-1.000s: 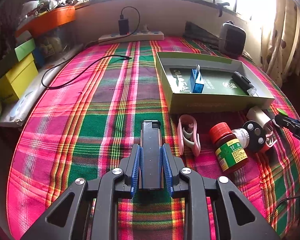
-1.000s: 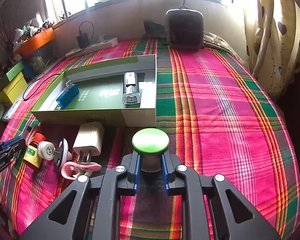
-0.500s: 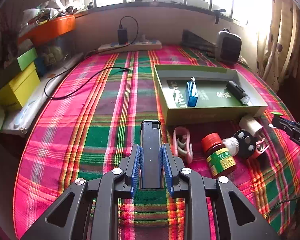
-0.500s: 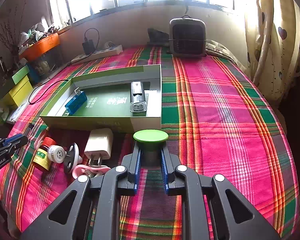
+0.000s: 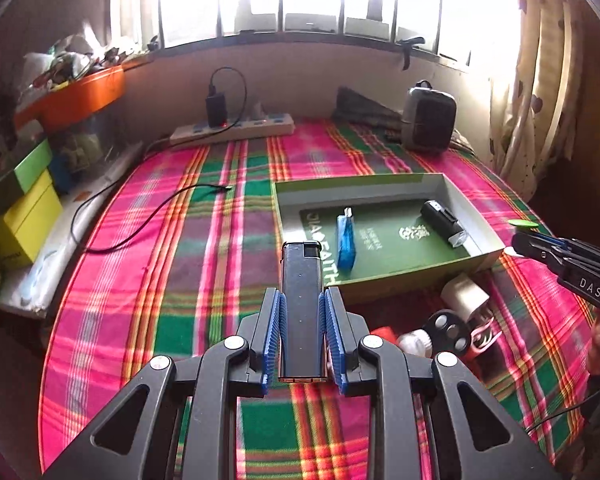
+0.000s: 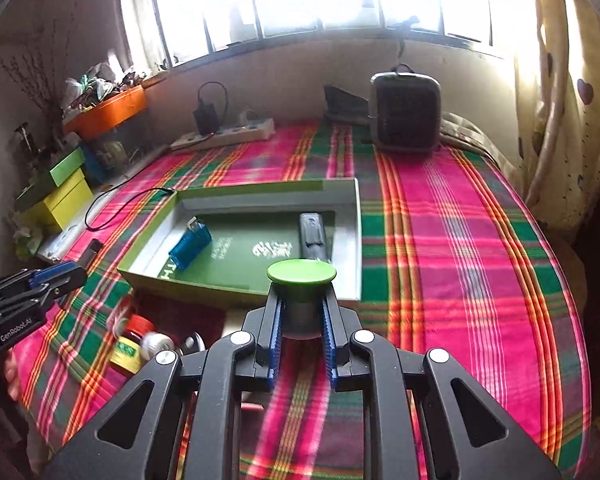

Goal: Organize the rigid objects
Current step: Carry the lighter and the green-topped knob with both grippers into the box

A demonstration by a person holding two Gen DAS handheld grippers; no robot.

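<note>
My left gripper [image 5: 302, 300] is shut on a black lighter [image 5: 301, 280], held above the plaid cloth just left of the green box [image 5: 380, 182]. My right gripper [image 6: 302, 308] is shut on a green-capped jar [image 6: 301, 272], held above the box's near edge [image 6: 236, 294]. The box holds a blue item [image 5: 347, 242] and a black cylinder [image 5: 440, 220]. In the right wrist view the blue item [image 6: 190, 246] and the cylinder [image 6: 312, 234] lie on the box floor. The right gripper shows at the right edge of the left wrist view [image 5: 518, 242]. The left gripper shows at the left of the right wrist view [image 6: 76, 274].
In front of the box lie a white charger plug [image 5: 464, 296], a black disc [image 5: 446, 330], a pink clip [image 5: 484, 334] and a red-capped bottle [image 6: 134, 342]. A power strip [image 5: 236, 130], a black cable [image 5: 140, 224] and a grey heater [image 5: 428, 120] lie farther back.
Both grippers have risen and moved toward the box with their objects. The jar now hangs over the box's near edge, and the lighter is beside its left wall.
</note>
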